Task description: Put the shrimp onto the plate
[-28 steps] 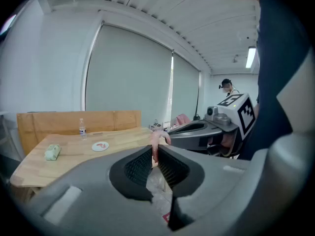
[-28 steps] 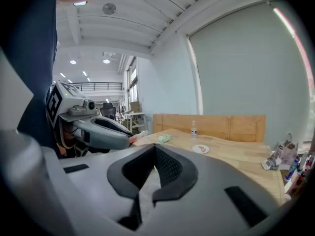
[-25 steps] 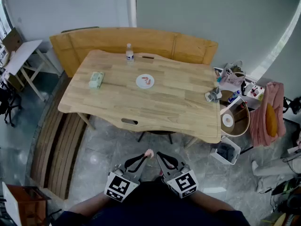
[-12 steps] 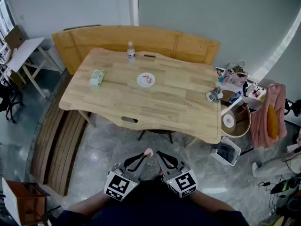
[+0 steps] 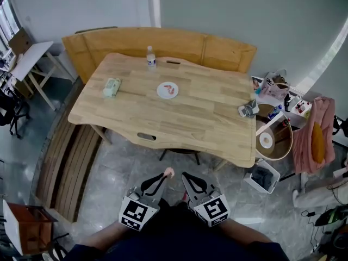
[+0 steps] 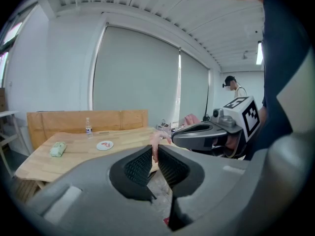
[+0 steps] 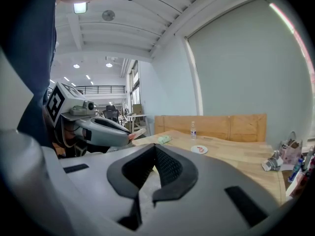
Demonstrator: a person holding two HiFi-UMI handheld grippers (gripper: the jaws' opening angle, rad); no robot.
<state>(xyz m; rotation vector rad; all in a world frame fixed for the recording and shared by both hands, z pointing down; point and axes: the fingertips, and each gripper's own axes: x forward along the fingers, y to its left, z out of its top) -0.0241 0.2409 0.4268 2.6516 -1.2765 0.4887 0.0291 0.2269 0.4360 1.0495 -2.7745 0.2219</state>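
Faces a grey wall [image 5: 244,15] with a wood bench [image 5: 163,45] along it and a wood table [image 5: 163,113] just in front. Shows glossy grey floor [image 5: 125,173], slatted planks [image 5: 68,167] left of the table, a white desk [image 5: 30,58] beyond, clutter [image 5: 272,88] and a pink cloth [image 5: 310,140] at right.

The desk [image 5: 163,118] is light brown wood. The plate [image 5: 161,93] is white, the shrimp [image 5: 169,172] pale pink, the packet [image 5: 112,87] green, the floor [image 5: 109,184] grey with veins.
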